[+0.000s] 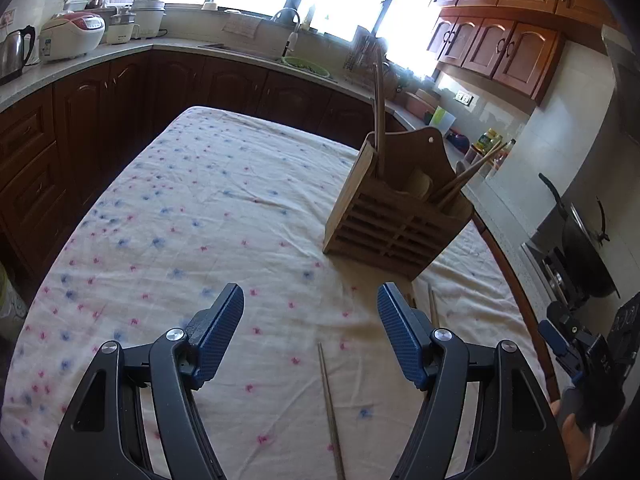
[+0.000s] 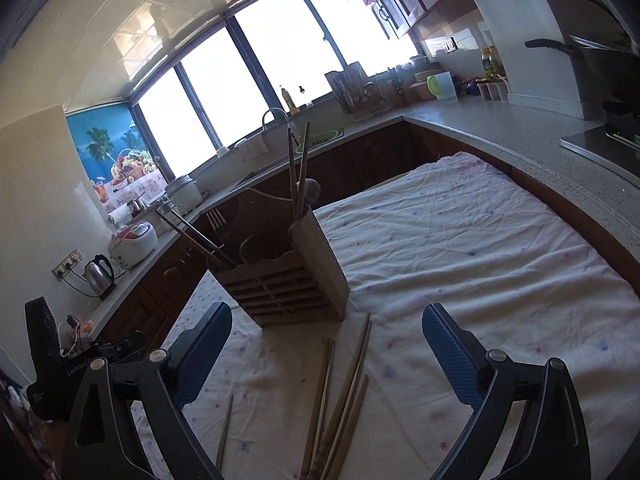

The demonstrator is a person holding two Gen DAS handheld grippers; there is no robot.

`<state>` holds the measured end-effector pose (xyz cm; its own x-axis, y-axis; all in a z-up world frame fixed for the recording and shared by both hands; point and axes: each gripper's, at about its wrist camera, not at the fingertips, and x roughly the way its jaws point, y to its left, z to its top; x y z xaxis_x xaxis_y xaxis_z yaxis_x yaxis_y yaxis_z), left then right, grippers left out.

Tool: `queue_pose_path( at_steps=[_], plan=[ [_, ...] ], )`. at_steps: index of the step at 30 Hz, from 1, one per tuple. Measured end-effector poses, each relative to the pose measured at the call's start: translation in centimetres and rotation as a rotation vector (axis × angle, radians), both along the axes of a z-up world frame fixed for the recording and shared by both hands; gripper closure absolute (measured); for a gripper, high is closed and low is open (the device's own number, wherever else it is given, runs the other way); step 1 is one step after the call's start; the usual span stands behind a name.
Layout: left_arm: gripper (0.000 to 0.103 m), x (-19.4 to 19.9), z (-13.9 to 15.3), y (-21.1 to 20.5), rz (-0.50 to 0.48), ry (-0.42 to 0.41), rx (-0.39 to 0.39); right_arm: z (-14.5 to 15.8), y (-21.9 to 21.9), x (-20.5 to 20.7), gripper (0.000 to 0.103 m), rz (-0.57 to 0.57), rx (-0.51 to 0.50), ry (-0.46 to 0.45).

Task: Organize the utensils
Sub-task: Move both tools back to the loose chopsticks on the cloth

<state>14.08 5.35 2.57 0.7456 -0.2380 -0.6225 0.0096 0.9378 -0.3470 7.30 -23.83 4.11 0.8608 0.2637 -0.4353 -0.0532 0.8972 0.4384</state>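
Chopsticks of pale wood (image 2: 340, 400) are seen lying loose in a fan on the flower-printed white tablecloth (image 2: 460, 240), just in front of the slatted wooden utensil holder (image 2: 288, 284), and this cluster is shown fully only in the right wrist view. In the left wrist view only two of their tips (image 1: 432, 308) are visible beside the near corner of the same holder (image 1: 396, 220), half hidden behind a blue pad. A single thin grey chopstick (image 1: 330, 408) is shown apart from the cluster, in front of the holder and to its left; in the right wrist view it appears at the lower left (image 2: 225, 432). Upright sticks, a wooden spoon and a fork are seen standing in the holder's compartments, the fork being visible in the right wrist view alone. The left gripper (image 1: 310, 300) is held with its jaws moderately apart and nothing between them, above the cloth. The right gripper (image 2: 326, 316) is spread wide, empty, with the loose chopsticks lying on the cloth between and below its fingers. The right gripper's body is glimpsed at the far right edge of the left wrist view.
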Motion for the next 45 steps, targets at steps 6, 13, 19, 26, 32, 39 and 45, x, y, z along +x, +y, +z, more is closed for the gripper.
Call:
queue_pose_path(
  at_steps=[6, 13, 19, 26, 32, 39, 45],
  plan=[
    [0.032, -0.7, -2.4, -0.3, -0.005, 0.069, 0.01, -2.3, -0.1, -0.8, 0.006, -0.001, 0.001, 0.074],
    [0.032, -1.4, -3.8, -0.8, -0.018, 0.114, 0.036, -3.2, 1.1, -1.0, 0.006, 0.022, -0.038, 0.093],
    [0.032, -1.2, -4.1, -1.0, -0.023, 0.131, 0.052, -4.1, 2.6, -0.3, 0.043, 0.067, -0.102, 0.141],
    [0.032, -0.7, -4.9, -2.4, -0.073, 0.176, 0.101, -5.0, 3.7, 1.8, 0.071, 0.106, -0.126, 0.199],
    [0.033, 0.0, -6.2, -3.9, -0.124, 0.231, 0.13, -5.9, 4.8, 4.7, 0.078, 0.146, -0.127, 0.246],
    [0.06, 1.1, -7.5, -5.0, -0.187, 0.286, 0.128, -7.6, 5.2, 7.7, 0.081, 0.162, -0.134, 0.313],
    [0.062, 1.4, -7.5, -5.9, -0.205, 0.262, 0.175, -8.2, 4.7, 9.7, 0.082, 0.133, -0.173, 0.339]
  ],
)
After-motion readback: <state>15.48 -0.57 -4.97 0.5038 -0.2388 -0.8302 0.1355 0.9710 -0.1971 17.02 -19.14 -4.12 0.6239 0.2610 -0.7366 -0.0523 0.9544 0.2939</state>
